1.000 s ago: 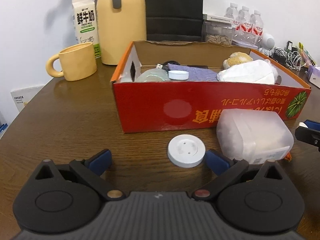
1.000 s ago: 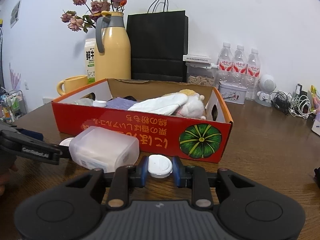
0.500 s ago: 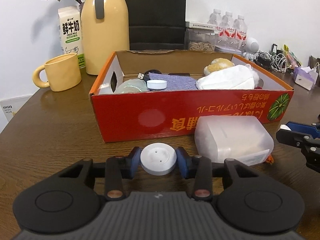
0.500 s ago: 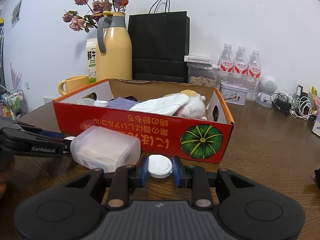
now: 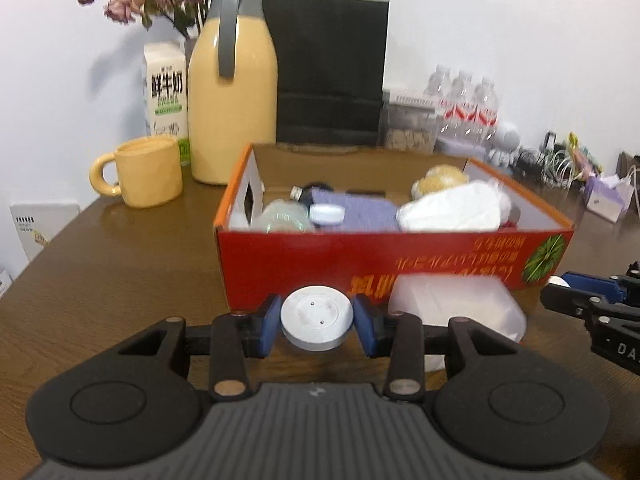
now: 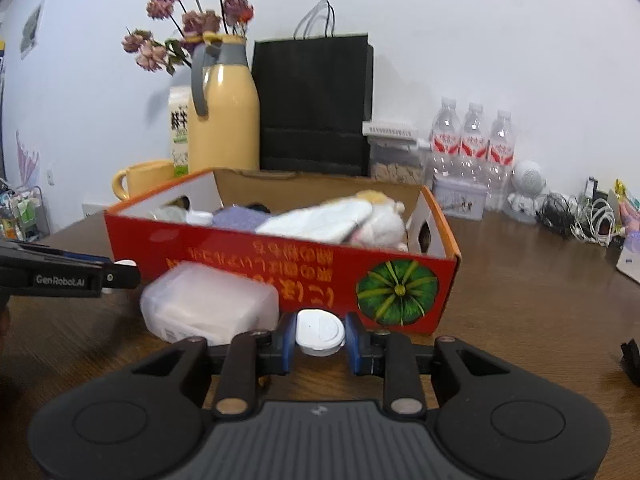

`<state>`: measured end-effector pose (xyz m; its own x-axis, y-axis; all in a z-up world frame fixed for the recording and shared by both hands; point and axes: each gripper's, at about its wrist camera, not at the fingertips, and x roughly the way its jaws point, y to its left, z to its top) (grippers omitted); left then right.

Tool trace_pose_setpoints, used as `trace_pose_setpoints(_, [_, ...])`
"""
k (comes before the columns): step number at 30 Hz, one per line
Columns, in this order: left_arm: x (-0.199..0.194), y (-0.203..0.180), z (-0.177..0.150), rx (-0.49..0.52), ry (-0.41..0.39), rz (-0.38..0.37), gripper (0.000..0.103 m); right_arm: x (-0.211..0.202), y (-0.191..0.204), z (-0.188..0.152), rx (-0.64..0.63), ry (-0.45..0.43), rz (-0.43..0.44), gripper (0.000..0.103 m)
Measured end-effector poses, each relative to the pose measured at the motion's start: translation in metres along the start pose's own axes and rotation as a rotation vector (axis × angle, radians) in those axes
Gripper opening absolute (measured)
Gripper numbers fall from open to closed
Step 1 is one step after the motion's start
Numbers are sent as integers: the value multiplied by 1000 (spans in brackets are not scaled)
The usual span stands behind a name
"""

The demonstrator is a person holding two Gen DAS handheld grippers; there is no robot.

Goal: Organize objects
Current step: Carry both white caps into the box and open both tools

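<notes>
Now the left gripper (image 5: 317, 325) has its blue pads pressed on both sides of a round white disc (image 5: 317, 322), flat and smooth with two small holes, lifted a little off the tabletop (image 5: 112, 280), probably to go over the wall of the red cardboard box (image 5: 304, 268) (it already holds cloth and soft things). The right gripper (image 6: 320, 338) is clamped on a small white cap (image 6: 320, 332) near the box's front wall. A frosted plastic container (image 6: 208, 304) with rounded corners lies between them, touching this wall.
</notes>
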<state>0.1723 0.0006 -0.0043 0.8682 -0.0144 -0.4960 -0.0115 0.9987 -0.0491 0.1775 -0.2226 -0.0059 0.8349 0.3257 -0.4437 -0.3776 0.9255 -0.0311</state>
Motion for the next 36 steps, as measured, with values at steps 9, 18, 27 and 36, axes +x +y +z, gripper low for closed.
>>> trace_pose_setpoints(9, [-10, -9, 42, 18, -101, -37, 40, 2, 7, 39, -11, -77, 35, 24])
trace_pose_setpoints(18, [24, -7, 84, 11, -126, -45, 40, 41, 20, 85, -52, -100, 56, 24])
trace_pose_setpoints(27, [76, 4, 112, -11, -123, -31, 41, 100, 23, 109, -43, -78, 78, 25])
trace_pose_setpoints(36, [100, 9, 107, 0, -85, -24, 41, 129, 9, 101, -9, -19, 75, 25])
